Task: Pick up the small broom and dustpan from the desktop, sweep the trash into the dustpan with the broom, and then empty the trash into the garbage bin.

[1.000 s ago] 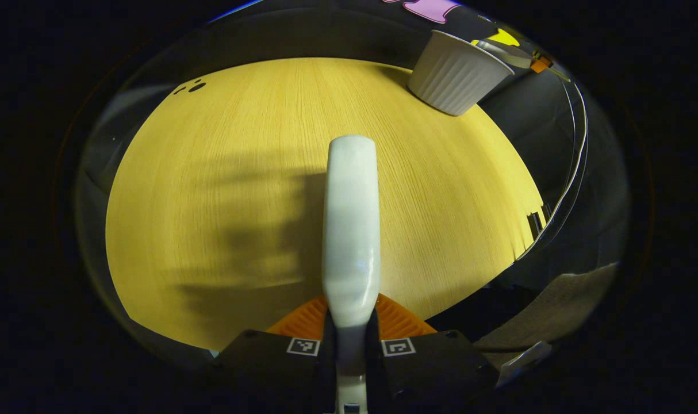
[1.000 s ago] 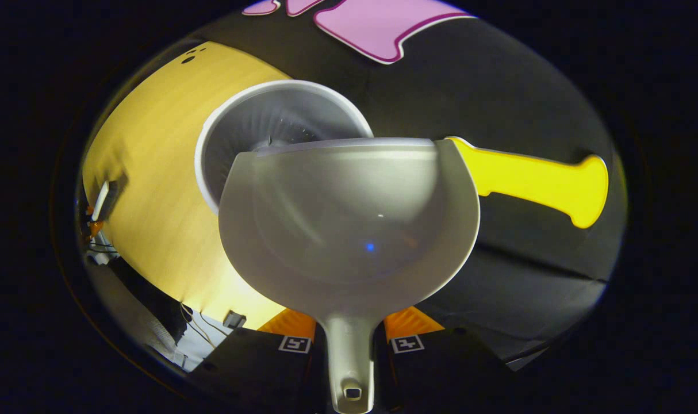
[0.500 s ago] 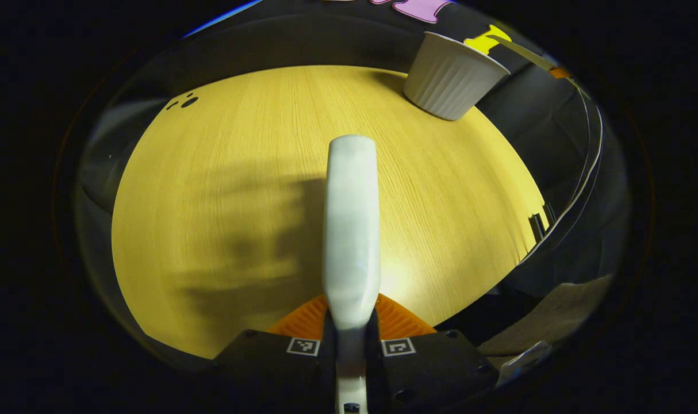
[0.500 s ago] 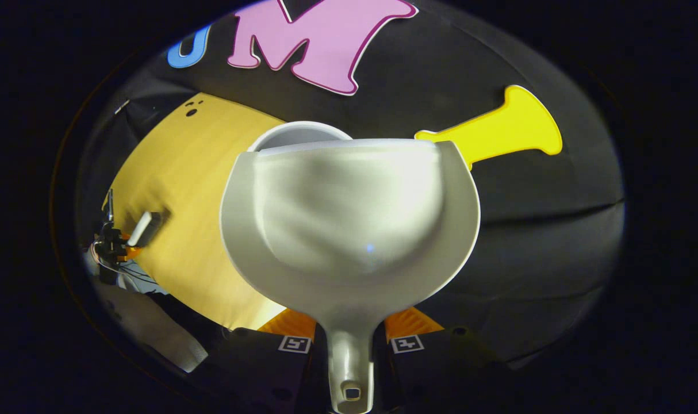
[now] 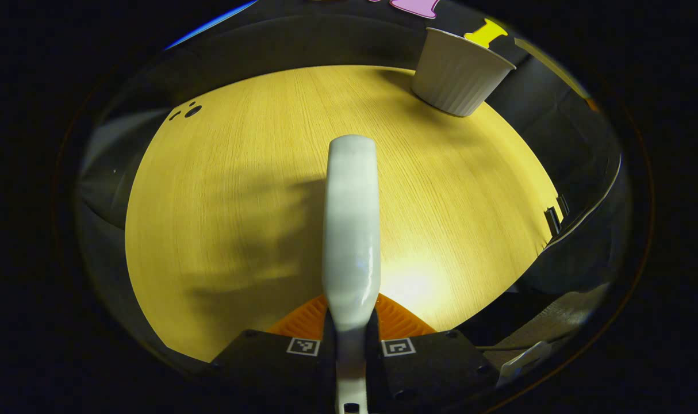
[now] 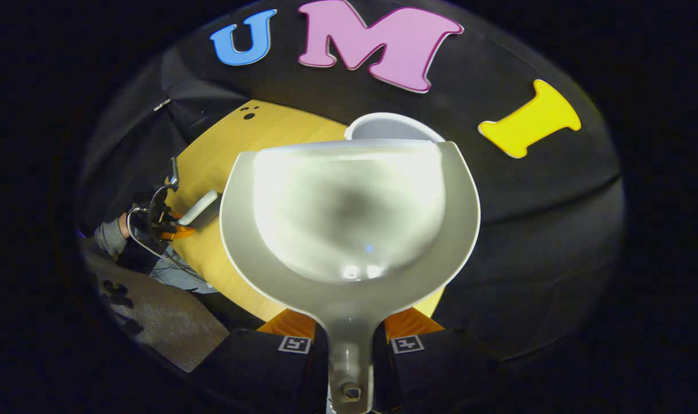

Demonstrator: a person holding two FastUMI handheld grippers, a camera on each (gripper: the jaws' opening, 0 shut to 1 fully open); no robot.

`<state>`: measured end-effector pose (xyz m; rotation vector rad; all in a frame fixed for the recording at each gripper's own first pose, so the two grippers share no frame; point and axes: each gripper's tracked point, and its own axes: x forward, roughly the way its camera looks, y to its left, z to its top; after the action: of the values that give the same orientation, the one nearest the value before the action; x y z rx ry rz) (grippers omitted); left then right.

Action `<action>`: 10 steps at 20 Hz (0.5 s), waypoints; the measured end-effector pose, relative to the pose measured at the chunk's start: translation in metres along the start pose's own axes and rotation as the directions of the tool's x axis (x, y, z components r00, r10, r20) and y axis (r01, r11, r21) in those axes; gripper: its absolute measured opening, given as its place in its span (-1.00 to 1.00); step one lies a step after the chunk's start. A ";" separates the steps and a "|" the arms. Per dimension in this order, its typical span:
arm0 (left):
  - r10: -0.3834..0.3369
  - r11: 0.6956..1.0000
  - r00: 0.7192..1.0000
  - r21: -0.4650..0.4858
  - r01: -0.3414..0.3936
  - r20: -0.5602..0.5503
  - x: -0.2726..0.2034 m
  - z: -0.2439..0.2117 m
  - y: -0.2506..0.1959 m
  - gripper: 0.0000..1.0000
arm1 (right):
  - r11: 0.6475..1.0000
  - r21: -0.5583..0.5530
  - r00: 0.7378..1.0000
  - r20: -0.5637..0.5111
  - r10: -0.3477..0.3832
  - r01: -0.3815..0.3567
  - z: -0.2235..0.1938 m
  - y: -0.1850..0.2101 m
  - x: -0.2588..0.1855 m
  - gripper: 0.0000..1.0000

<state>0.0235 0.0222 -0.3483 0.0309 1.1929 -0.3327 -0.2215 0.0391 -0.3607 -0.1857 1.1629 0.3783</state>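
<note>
Beneath both tongs lay a yellow wood-grain table (image 5: 240, 190), lit brightly near the left tongs and crossed by a broad soft shadow to their left. Black cloth walled the booth behind it, and a patch of grey floor (image 6: 165, 328) showed below the table's near edge in the right gripper view.

Ahead of the right tongs (image 6: 349, 336), the dustpan (image 6: 349, 213) spread wide and pale, its inside bare and glossy, its handle running back between the two fingers, which pressed on it from both sides. Just beyond the dustpan's front lip stood the white ribbed garbage bin (image 5: 459, 72), at the table's far edge; from the left tongs it sat far ahead and to the right, upright, well apart from them.

Clamped narrow in the left tongs (image 5: 351, 333) was the small broom (image 5: 351, 224), its white handle reaching straight forward above the table. Off to the left of the right tongs, the left tongs and broom appeared small over the table's edge, held by a hand (image 6: 119, 238) in a grey sleeve.
</note>
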 end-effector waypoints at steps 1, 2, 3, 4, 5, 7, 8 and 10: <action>0.007 1.000 1.000 0.005 -0.007 0.000 0.001 0.001 0.003 -0.51 | 1.000 0.003 1.000 -0.014 0.020 -0.020 -0.010 0.015 0.011 -0.29; 0.012 1.000 1.000 0.008 -0.012 -0.002 0.002 0.002 0.005 -0.51 | 0.999 0.003 0.999 -0.031 0.033 -0.033 -0.021 0.029 0.023 -0.29; 0.017 1.000 1.000 0.008 -0.017 -0.004 0.004 0.002 0.005 -0.51 | 0.999 0.013 0.998 -0.044 0.037 -0.037 -0.031 0.039 0.036 -0.29; 0.025 1.000 1.000 0.012 -0.025 -0.005 0.007 0.003 0.008 -0.51 | 0.999 0.021 0.997 -0.067 0.048 -0.047 -0.044 0.052 0.052 -0.29; 0.035 0.999 0.999 0.016 -0.034 -0.011 0.009 0.002 0.011 -0.51 | 0.998 0.035 0.995 -0.081 0.050 -0.047 -0.056 0.062 0.067 -0.29; 0.053 0.998 0.998 0.031 -0.053 -0.018 0.014 0.004 0.017 -0.51 | 0.996 0.062 0.991 -0.115 0.066 -0.059 -0.079 0.084 0.093 -0.29; 0.062 0.997 0.998 0.040 -0.061 -0.017 0.015 0.004 0.017 -0.51 | 0.996 0.067 0.989 -0.127 0.075 -0.067 -0.089 0.095 0.103 -0.29; 0.079 0.996 0.997 0.051 -0.078 -0.020 0.020 0.006 0.020 -0.51 | 0.995 0.070 0.984 -0.156 0.087 -0.077 -0.108 0.113 0.127 -0.24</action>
<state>0.0412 0.0356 -0.3670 0.1250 1.2012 -0.2937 -0.3143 0.1318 -0.5135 -0.1135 1.3408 0.4042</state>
